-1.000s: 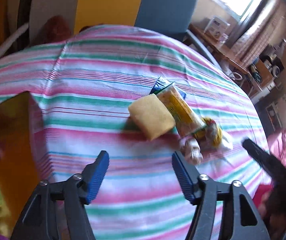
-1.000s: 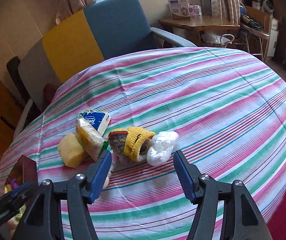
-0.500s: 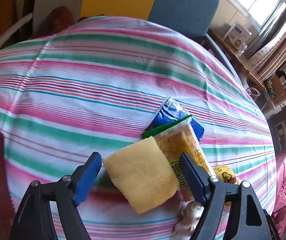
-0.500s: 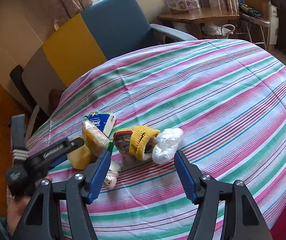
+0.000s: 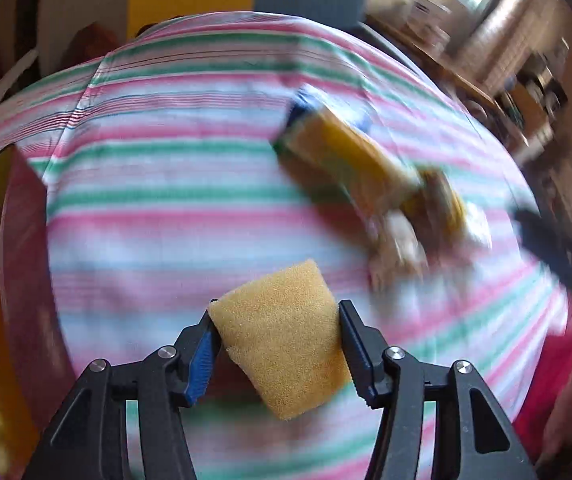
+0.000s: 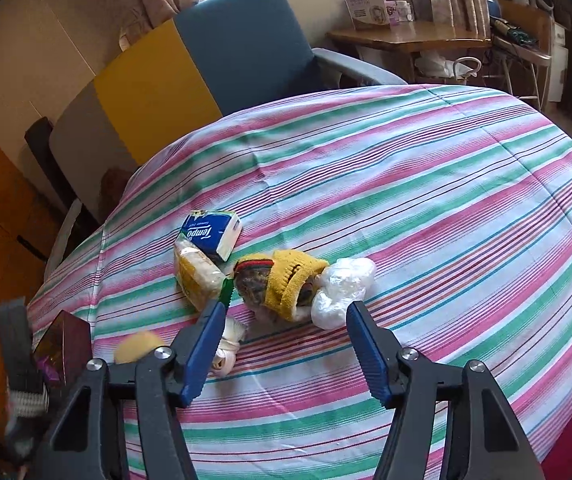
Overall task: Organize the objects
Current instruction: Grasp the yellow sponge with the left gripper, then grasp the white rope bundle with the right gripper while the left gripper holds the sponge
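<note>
While the left hand-held gripper is closing on the yellow sponge, both pads already press its sides and the foam bulges between them, so the squeeze should stop as soon as the block feels secure; crushing it further only risks it springing out. The sponge hangs over the near part of the striped worktop, well apart from the remaining pile. From here it is best carried level toward the dark red box at the worktop's left edge, which is probably the container, though the view of it is partial and the left picture is badly smeared.

The right hand-held gripper hovers with jaws apart and nothing between them, just in front of the knitted yellow toy and the white plastic bag; the tissue pack and noodle packet lie behind.

A second ago the sponge lay touching the noodle packet, and the left jaws stood wide and empty short of it. The right hand has not shifted.
</note>
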Demonstrator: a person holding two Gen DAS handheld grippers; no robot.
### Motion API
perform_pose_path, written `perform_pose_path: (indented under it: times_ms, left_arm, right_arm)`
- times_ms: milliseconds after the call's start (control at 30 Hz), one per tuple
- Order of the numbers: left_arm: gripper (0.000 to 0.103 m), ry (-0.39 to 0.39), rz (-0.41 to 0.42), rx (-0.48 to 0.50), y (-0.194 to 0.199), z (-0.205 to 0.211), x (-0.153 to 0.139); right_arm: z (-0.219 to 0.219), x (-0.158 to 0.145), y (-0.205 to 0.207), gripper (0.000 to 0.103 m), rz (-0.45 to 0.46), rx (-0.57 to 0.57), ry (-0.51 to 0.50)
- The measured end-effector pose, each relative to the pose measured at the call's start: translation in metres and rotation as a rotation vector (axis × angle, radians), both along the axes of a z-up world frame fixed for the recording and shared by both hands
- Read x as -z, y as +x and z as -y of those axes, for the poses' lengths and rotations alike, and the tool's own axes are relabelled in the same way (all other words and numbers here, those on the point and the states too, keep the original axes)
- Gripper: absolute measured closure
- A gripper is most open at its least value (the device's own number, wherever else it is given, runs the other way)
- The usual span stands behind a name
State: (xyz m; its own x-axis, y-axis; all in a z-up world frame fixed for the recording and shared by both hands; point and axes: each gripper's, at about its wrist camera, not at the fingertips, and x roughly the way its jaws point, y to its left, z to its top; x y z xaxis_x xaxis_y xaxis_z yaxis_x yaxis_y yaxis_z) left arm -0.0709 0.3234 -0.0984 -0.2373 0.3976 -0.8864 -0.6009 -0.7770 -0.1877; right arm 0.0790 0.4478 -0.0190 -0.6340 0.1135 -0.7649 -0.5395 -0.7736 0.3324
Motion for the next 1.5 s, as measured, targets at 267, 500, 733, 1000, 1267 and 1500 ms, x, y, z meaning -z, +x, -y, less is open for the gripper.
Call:
perform_pose_path:
  times_ms: [267, 500, 733, 1000, 1267, 1500]
  left_arm:
    - [0.047, -0.004, -0.213, 0.127, 0.084, 0.023, -0.005]
    - [0.047, 0.063, -0.151, 0.084, 0.068, 0.032, 0.006]
    - [0.047, 0.073, -0.177, 0.095, 0.070, 0.024, 0.015]
    - [0.045, 0.107, -0.240, 0.105, 0.077, 0.025, 0.020]
    - [0.044, 0.115, -0.242, 0.111, 0.078, 0.026, 0.020]
    - [0.041, 0.124, -0.244, 0.118, 0.080, 0.027, 0.021]
  right_arm:
    - [0.010, 0.006, -0.008, 0.054, 0.028, -0.059, -0.001]
    - [0.023, 0.015, -0.018, 0.068, 0.084, -0.137, 0.017]
    - [0.028, 0.026, -0.026, 0.061, 0.123, -0.171, -0.011]
    - [0.042, 0.033, -0.035, 0.053, 0.173, -0.219, 0.024]
    - [0.051, 0.038, -0.048, 0.053, 0.201, -0.256, 0.022]
    - [0.057, 0.062, -0.087, 0.053, 0.297, -0.272, 0.073]
